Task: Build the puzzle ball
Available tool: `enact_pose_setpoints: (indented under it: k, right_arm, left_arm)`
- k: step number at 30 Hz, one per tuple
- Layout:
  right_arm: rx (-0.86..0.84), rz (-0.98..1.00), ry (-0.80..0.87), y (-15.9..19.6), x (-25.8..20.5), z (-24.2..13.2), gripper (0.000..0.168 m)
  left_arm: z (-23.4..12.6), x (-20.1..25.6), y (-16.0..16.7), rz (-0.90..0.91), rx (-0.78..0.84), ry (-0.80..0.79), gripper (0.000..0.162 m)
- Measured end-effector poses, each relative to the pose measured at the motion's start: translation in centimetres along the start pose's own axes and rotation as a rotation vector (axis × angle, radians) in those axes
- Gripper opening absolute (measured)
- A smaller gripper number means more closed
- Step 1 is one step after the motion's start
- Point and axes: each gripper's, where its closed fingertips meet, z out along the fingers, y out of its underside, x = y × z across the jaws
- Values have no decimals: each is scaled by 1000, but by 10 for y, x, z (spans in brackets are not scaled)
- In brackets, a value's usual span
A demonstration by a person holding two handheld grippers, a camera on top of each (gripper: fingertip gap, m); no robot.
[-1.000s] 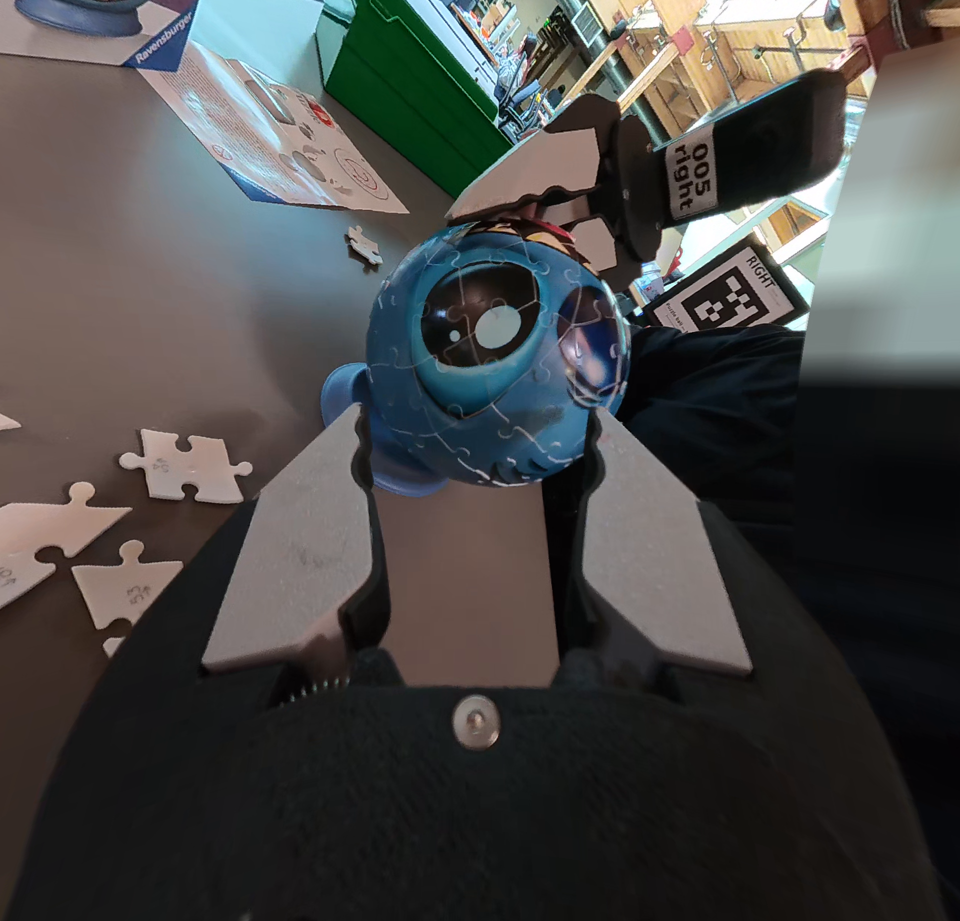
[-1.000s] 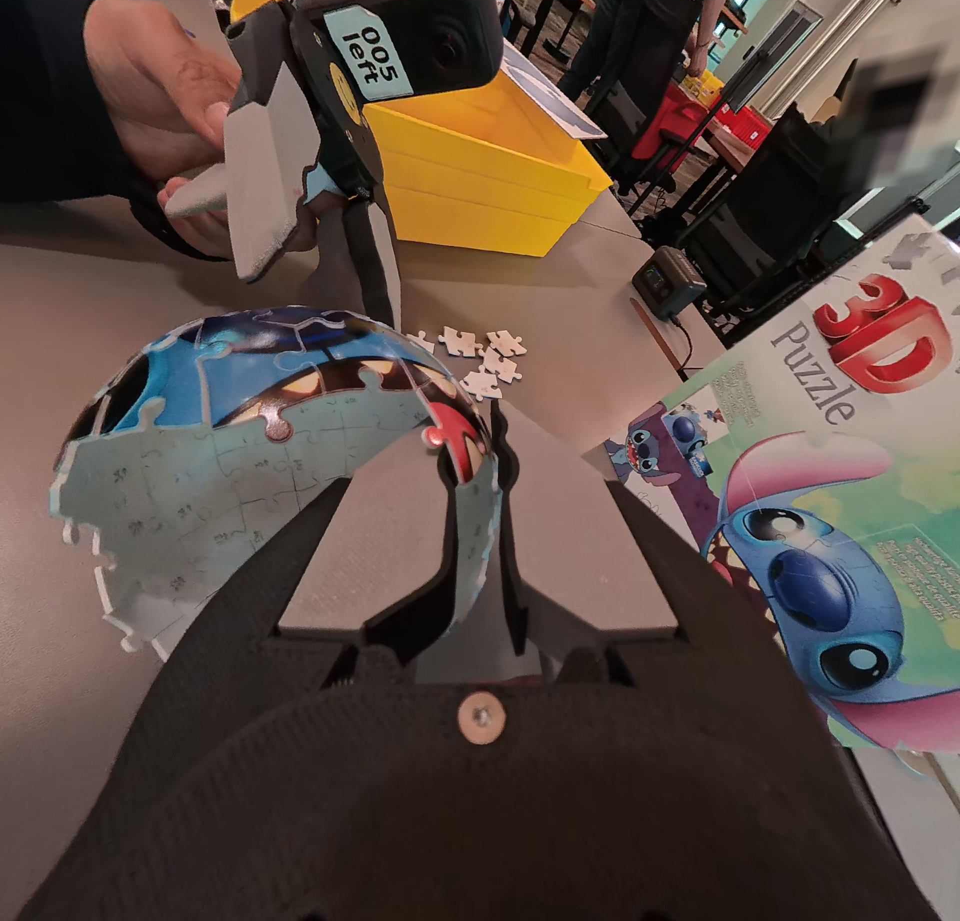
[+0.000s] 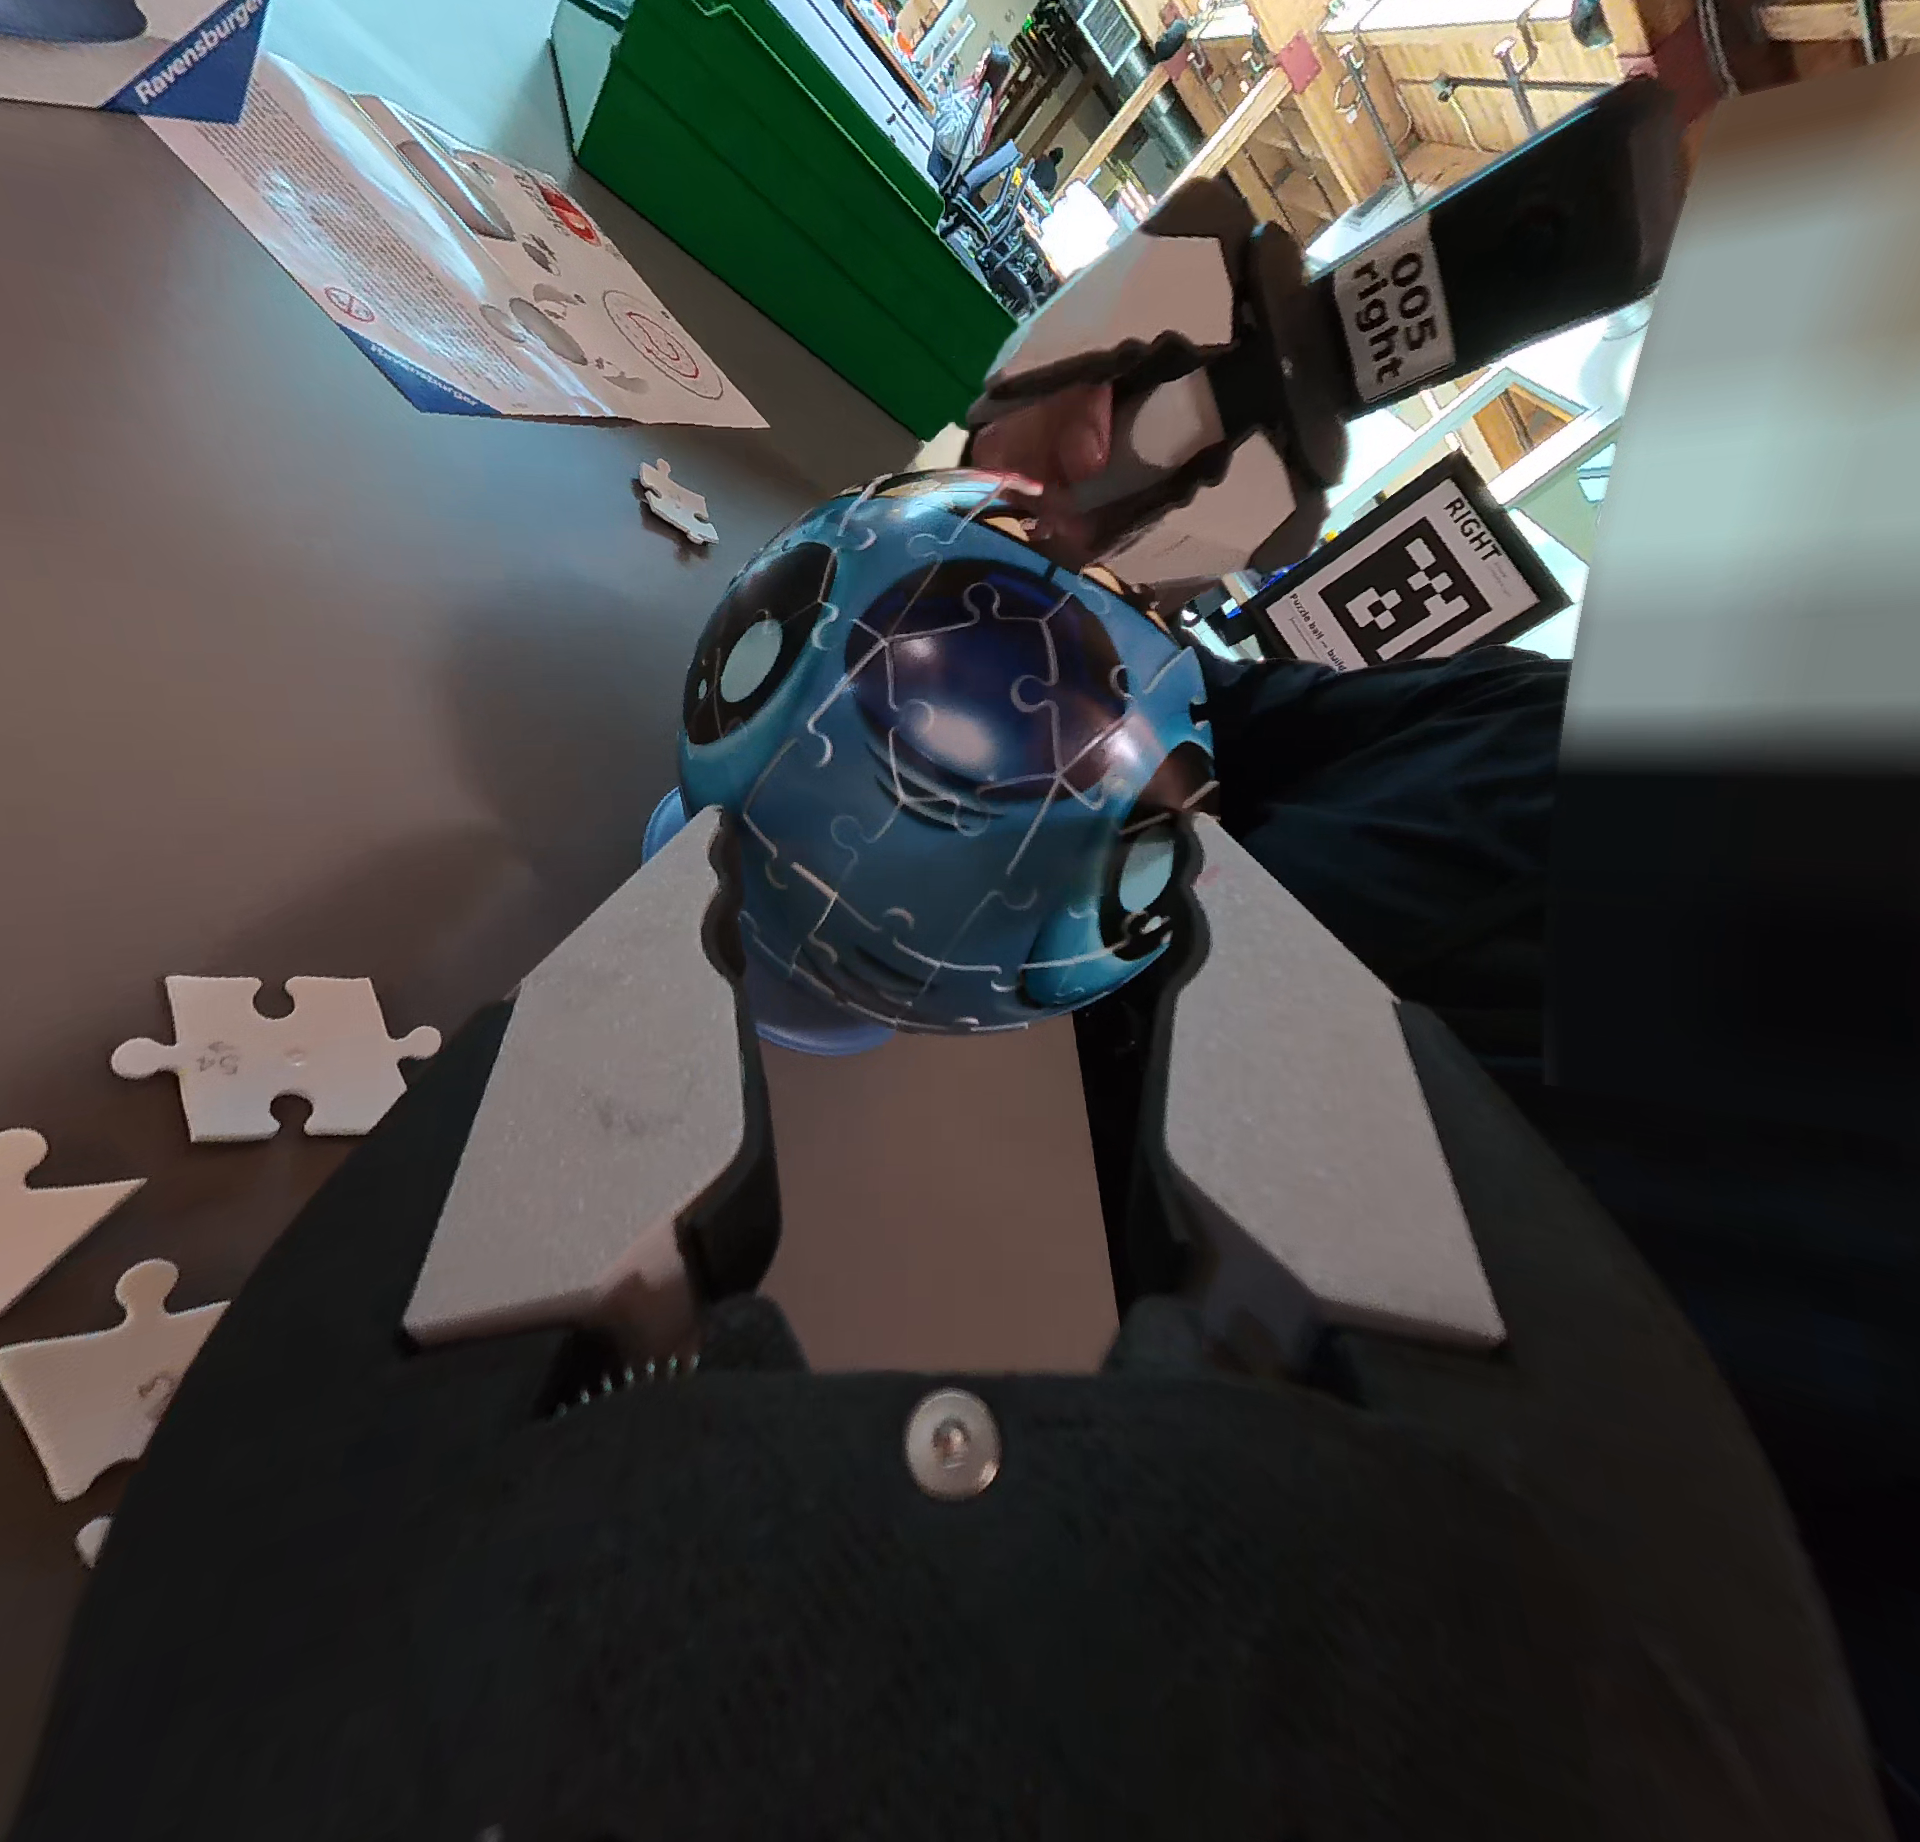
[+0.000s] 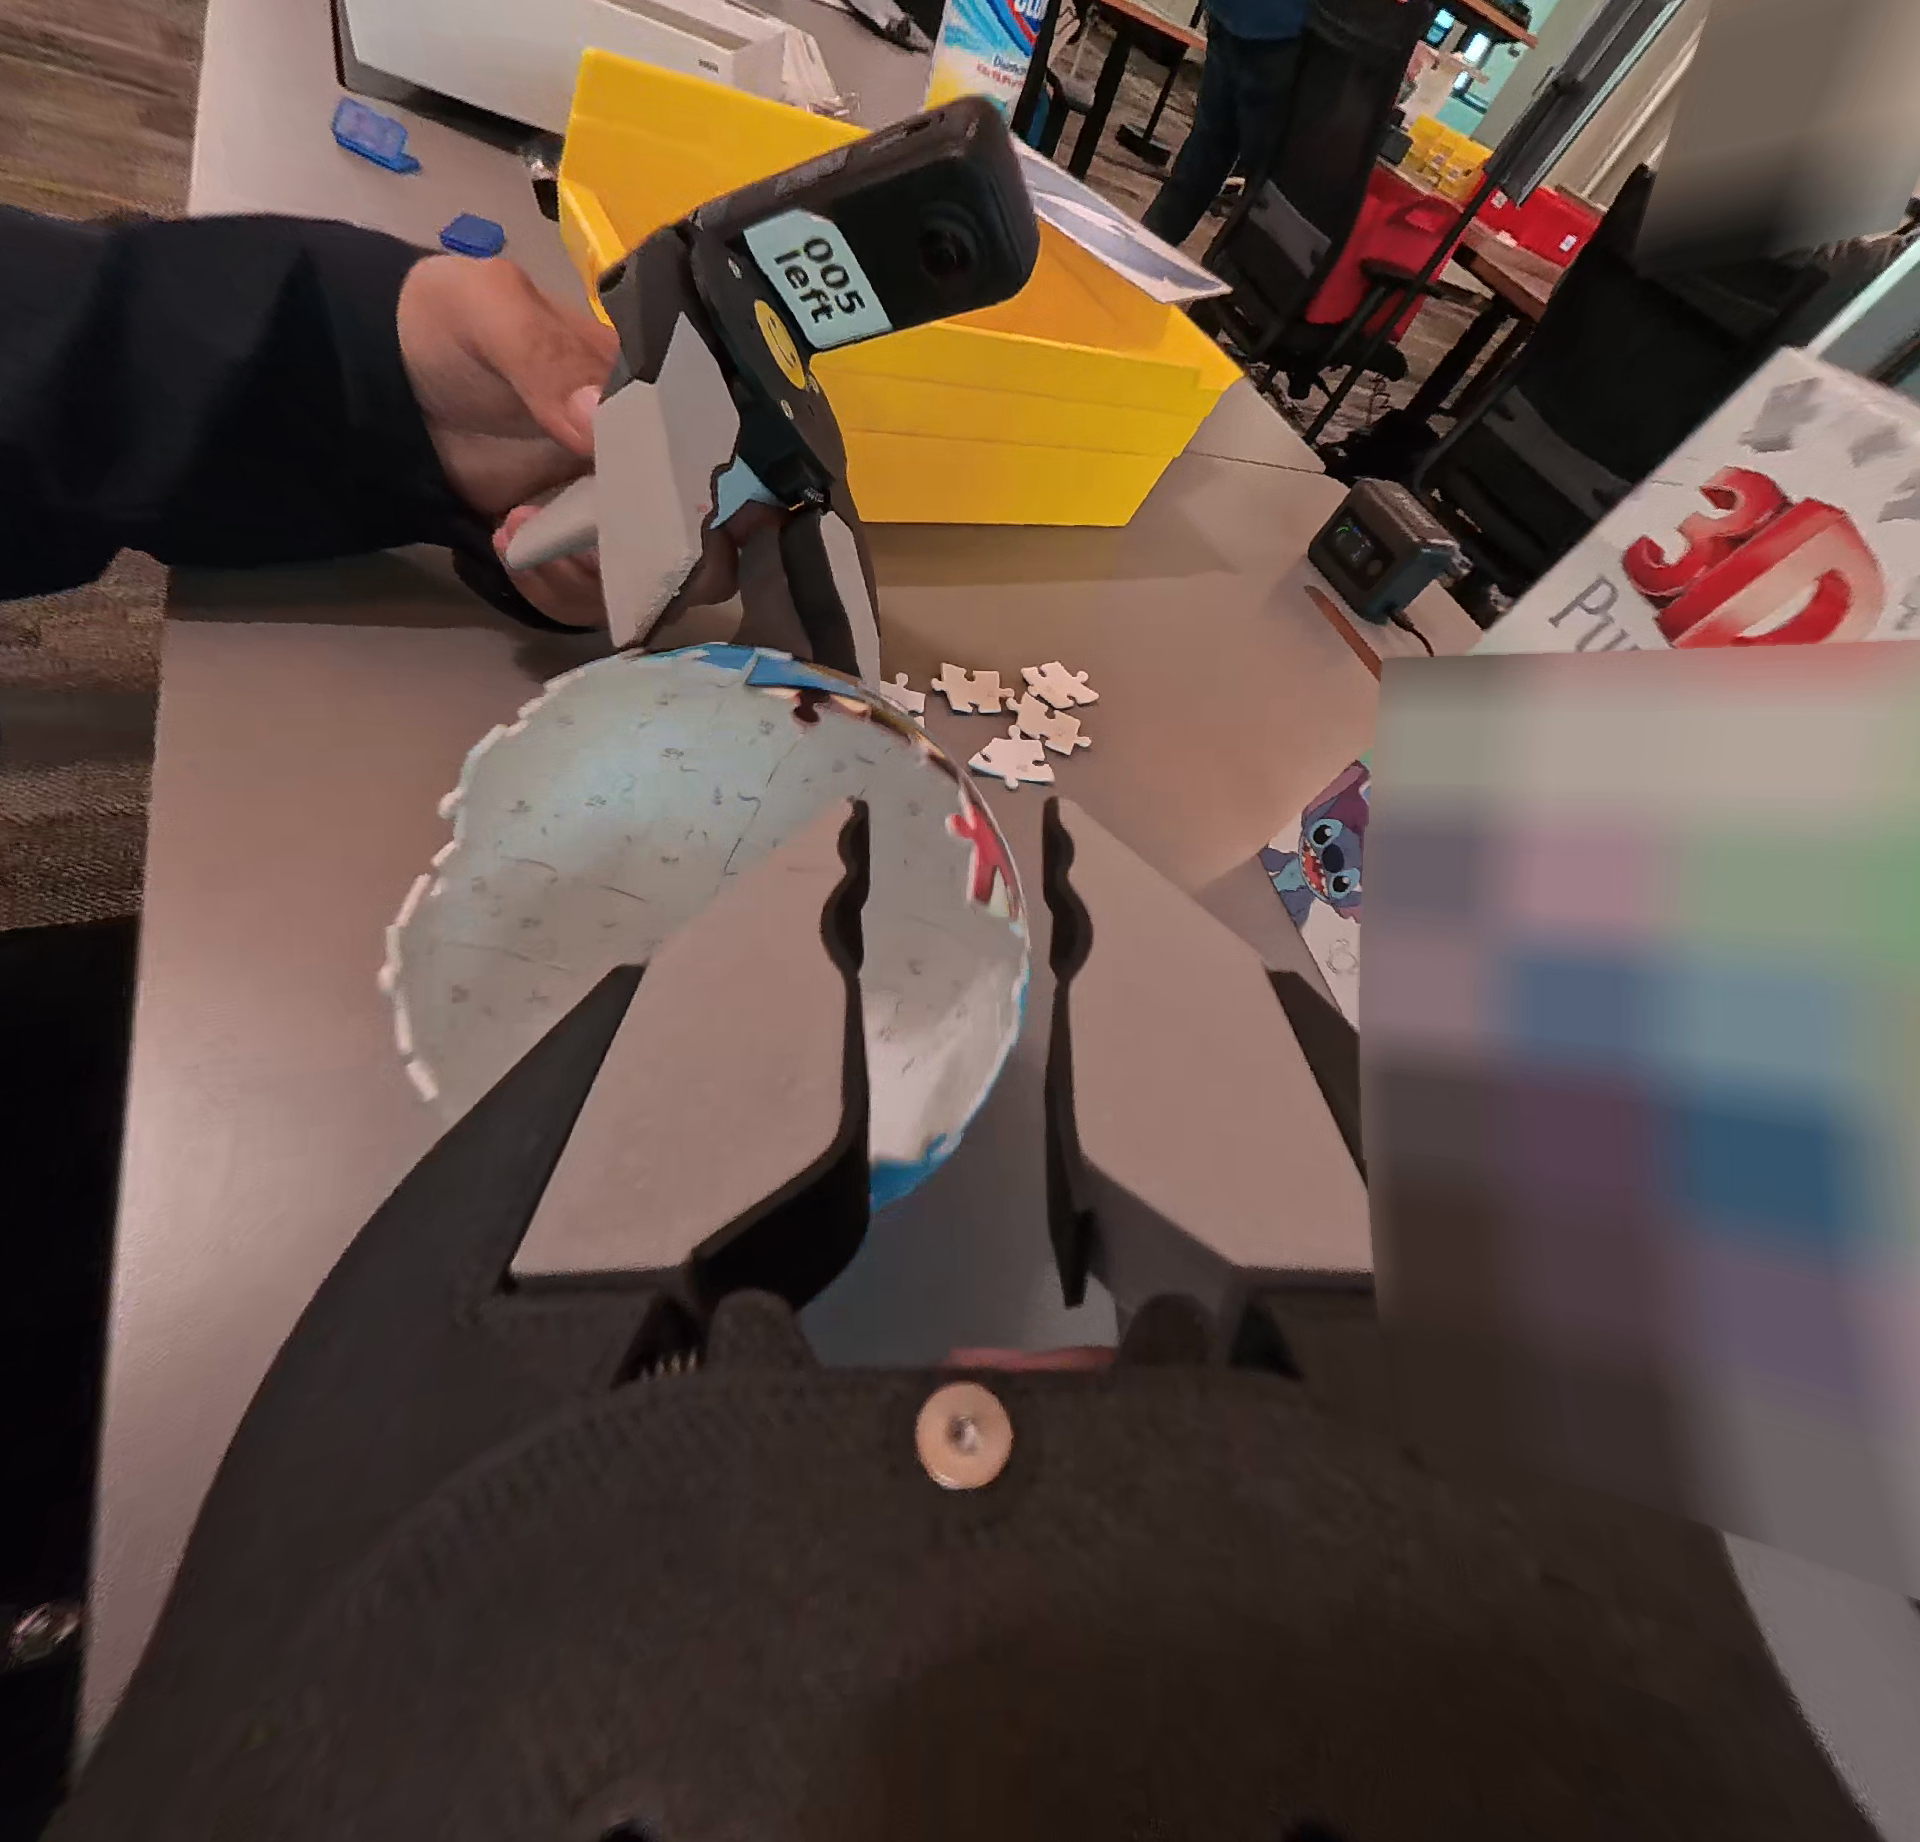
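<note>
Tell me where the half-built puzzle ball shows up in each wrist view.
Left wrist view: puzzle ball sits at centre, printed blue outside facing the camera, between the left tool's fingers.
Right wrist view: puzzle ball is left of centre, pale hollow inside showing.
Shared landmark: the loose white pieces on the table.

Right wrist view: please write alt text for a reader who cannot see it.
A half-built puzzle ball, its pale inside facing the camera, sits between two grippers over a grey table. The right gripper straddles its rim, fingers apart; the left gripper meets its far edge. Loose white pieces lie beyond.
</note>
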Motion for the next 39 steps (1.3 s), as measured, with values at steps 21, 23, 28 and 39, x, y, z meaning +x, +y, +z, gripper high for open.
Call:
enact_pose_setpoints:
  k: [21,23,28,39]
  right_arm:
    - [-136,603,66,95,-31,-35,40]
    - [-137,592,77,94,-26,-34,33]
    - [-170,555,90,94,-21,-31,19]
    - [-236,550,51,102,-14,-26,3]
  left_arm:
    - [9,35,31,65,183,-124,80]
    - [9,40,36,72,194,-128,79]
    - [14,52,45,85,187,-116,78]
    - [27,67,55,108,142,-65,74]
